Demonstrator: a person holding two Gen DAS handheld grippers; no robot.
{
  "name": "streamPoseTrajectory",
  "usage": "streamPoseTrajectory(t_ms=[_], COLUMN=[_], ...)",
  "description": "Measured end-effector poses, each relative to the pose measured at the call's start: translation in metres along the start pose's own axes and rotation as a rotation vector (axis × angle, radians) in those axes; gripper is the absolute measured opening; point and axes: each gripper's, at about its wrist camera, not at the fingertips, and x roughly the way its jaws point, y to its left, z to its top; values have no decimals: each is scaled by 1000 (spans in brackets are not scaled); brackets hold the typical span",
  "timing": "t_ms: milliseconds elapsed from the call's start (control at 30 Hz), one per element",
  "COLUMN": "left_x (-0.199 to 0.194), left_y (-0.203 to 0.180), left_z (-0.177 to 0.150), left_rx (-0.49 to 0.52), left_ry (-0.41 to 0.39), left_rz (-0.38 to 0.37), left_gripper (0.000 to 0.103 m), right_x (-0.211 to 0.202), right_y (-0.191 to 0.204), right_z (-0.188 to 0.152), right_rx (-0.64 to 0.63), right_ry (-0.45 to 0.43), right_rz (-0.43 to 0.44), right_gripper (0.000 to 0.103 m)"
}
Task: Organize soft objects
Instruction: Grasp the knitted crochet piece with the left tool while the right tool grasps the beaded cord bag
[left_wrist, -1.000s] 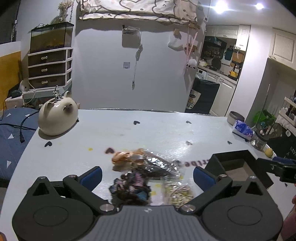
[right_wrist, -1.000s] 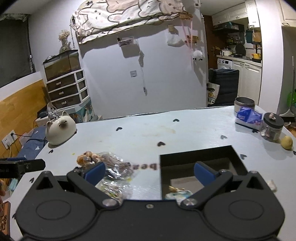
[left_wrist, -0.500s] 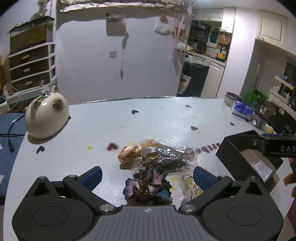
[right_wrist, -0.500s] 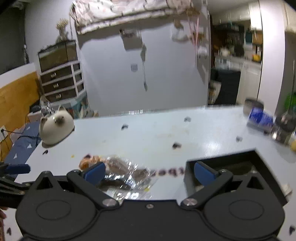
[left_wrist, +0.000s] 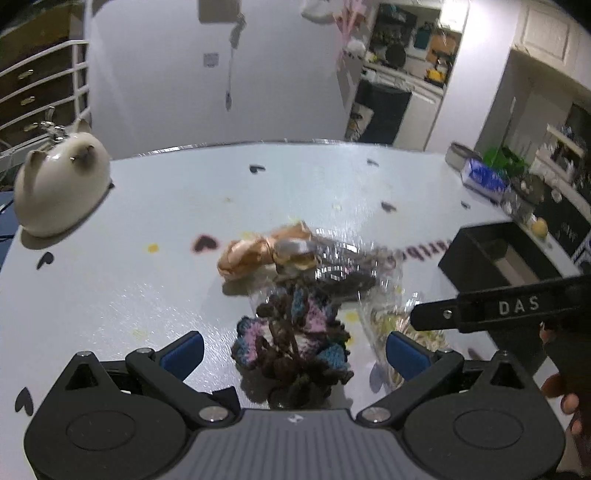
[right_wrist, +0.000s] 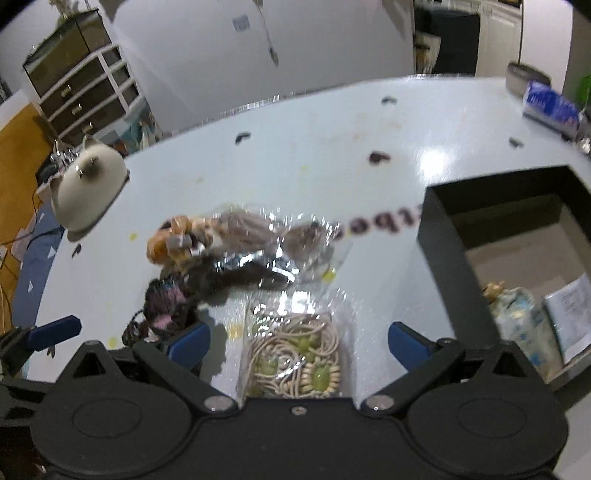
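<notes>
A crocheted brown, pink and blue piece (left_wrist: 291, 343) lies on the pale table between the spread fingers of my left gripper (left_wrist: 295, 350), which is open. A clear bag of beige cord and green beads (right_wrist: 295, 354) sits between the fingers of my right gripper (right_wrist: 295, 341), also open. Beyond them lie an orange ribbon bundle (left_wrist: 251, 251) and other clear bags (right_wrist: 273, 240) with brown and dark items. The black box (right_wrist: 443, 251) stands to the right and holds a light blue packet (right_wrist: 517, 314). The right gripper's body (left_wrist: 517, 306) shows in the left wrist view.
A cream cat-shaped ceramic pot (left_wrist: 59, 188) stands at the table's far left. A blue packet (left_wrist: 484, 177), a jar and a yellow fruit (left_wrist: 540, 227) sit along the far right edge. A hand (left_wrist: 565, 391) holds the right gripper. Drawers (right_wrist: 85, 92) stand behind the table.
Both grippers have dropped closer to the pile. The crocheted piece now fills the gap of the left gripper, and the right gripper has swung left from the box onto the bead bag.
</notes>
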Motion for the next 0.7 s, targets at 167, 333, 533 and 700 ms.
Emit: streamPoseTrajectory(t_ms=[167, 333, 533, 700], left_x=[19, 37, 53, 64], left_y=[-2, -1, -1, 1], left_z=[-4, -4, -4, -5], left_rx=[66, 90, 94, 54], left_ry=[41, 72, 100, 142], left_rz=[-15, -5, -6, -38], left_gripper=[85, 83, 80, 55], right_x=[19, 28, 35, 39], right_y=[6, 5, 3, 2], right_z=[0, 0, 2, 0], right_rx=[-16, -8, -2, -2], right_ry=[68, 105, 130, 154], right_rz=[-12, -12, 8, 28], right_gripper=[103, 99, 83, 73])
